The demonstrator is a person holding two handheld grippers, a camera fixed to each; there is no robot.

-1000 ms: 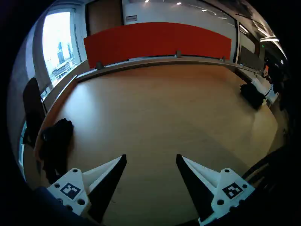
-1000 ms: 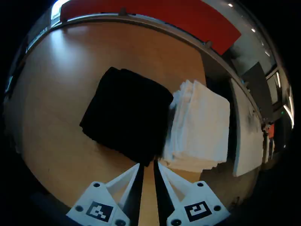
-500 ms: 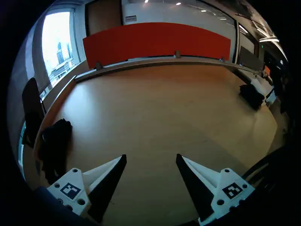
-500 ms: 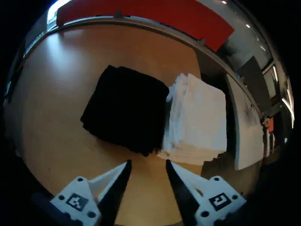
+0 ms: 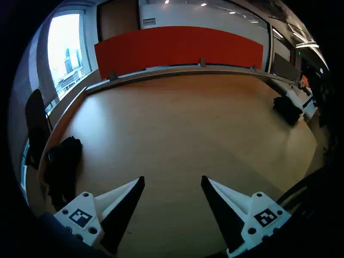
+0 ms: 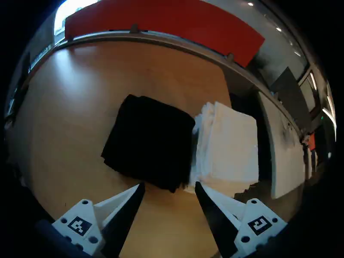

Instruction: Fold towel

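Currently my right gripper (image 6: 168, 185) hangs spread just before the folded black towel (image 6: 150, 142), which lies flat on the light wooden table (image 6: 77, 107) against a stack of folded white towels (image 6: 228, 148). My left gripper (image 5: 172, 178) is spread too, above the wood.

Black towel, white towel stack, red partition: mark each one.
black towel (image 6: 150, 142), right gripper view, middle of its top face.
white towel stack (image 6: 230, 148), right gripper view, top face.
red partition (image 5: 178, 45), left gripper view, panel centre.
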